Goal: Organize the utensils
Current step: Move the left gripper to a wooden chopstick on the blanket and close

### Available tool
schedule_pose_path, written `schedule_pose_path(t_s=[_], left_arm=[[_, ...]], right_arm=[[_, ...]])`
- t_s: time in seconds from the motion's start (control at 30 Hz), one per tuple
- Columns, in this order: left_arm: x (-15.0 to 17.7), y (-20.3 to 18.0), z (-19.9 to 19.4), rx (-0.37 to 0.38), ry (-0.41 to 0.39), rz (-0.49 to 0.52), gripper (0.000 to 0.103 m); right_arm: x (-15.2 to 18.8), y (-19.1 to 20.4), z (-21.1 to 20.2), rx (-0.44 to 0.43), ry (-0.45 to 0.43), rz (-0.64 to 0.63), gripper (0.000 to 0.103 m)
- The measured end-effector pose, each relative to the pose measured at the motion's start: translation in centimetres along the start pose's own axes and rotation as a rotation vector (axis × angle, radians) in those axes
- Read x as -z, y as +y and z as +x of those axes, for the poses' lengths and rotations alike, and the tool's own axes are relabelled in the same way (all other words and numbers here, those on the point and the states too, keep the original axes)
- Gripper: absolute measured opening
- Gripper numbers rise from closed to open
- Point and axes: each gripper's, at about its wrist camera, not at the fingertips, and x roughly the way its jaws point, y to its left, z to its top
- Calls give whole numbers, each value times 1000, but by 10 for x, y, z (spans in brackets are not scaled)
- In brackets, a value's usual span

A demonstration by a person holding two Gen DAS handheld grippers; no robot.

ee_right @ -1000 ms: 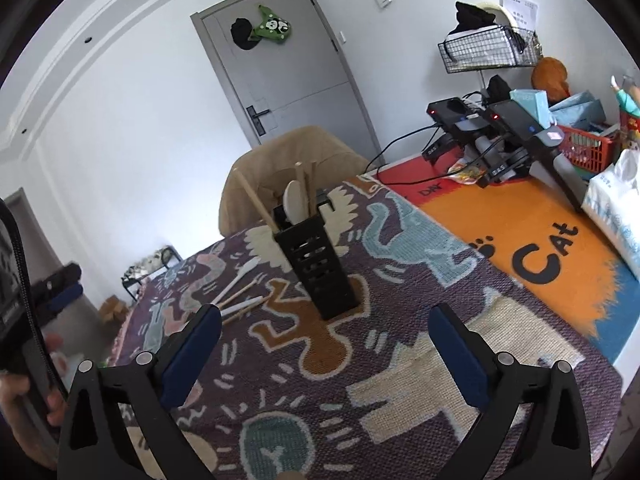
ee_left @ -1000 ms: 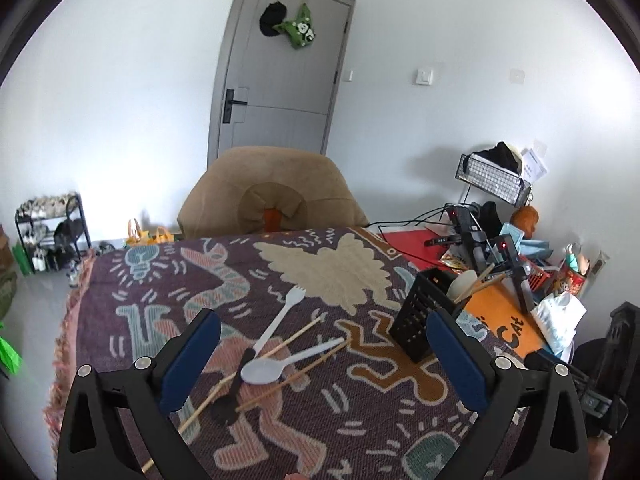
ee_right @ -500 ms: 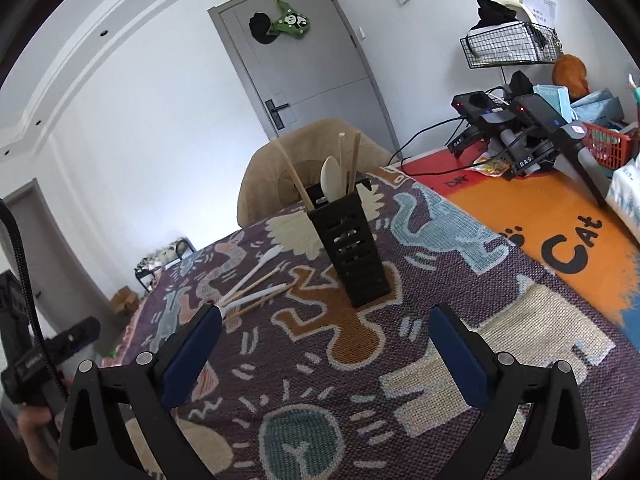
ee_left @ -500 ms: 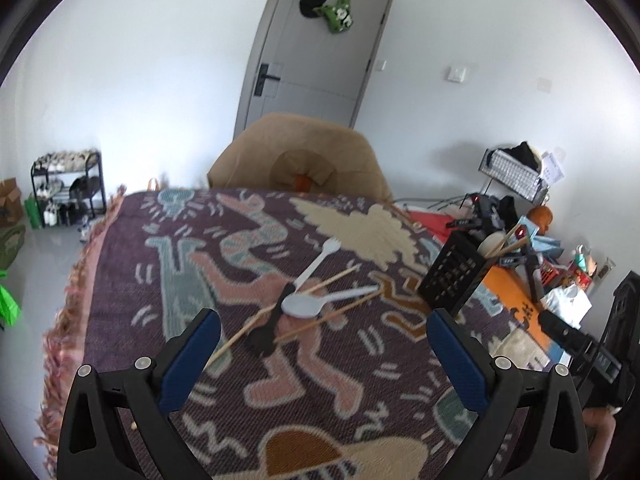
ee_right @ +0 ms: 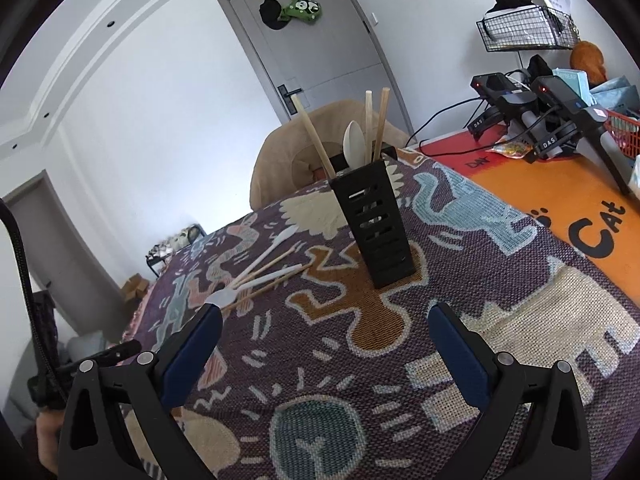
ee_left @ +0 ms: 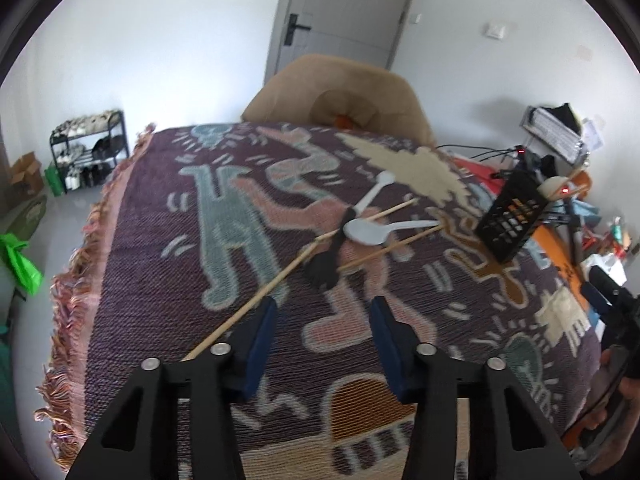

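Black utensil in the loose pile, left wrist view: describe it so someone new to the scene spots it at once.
On the patterned blanket, left of the black slotted holder, lies a small pile of utensils. The black utensil sits at its near end, partly under the white spoon and between two wooden chopsticks. It is the only dark piece; the rest are white or wooden.

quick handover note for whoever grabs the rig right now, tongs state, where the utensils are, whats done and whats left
Left tongs: closing, nothing between the pads, low over the blanket just short of the loose pile.
Right tongs: open, empty, facing the black holder.
Done: three chopsticks and a pale spoon stand in the holder.
Left on the blanket: white spoon, white fork, black utensil, long chopstick and a shorter one, all overlapping.
Next, probably: pick from the pile and move each piece to the holder.
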Motion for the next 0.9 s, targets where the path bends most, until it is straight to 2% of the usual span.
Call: schedule_pose_path(t_s=[0.07,0.3,0.57,0.63,0.73,0.9], left_arm=[[0,7,4,-21,11,-2,47],[4,22,13,-88,82,84,43],[21,59,-1,-143,91,44,39],[25,63,-2,-152,100,50,38],[31,68,3,-147,128,53,31],[37,70,7,-159,129,72,30]], right_arm=[[1,0,3,-3,8,-1,103],[3,-2,8,-8,26,3,103],[7,5,15,-18,47,-11,103],[8,9,16,-20,52,-21,103],[9,12,17,-20,56,-30,103],[8,15,17,-18,62,-37,103]])
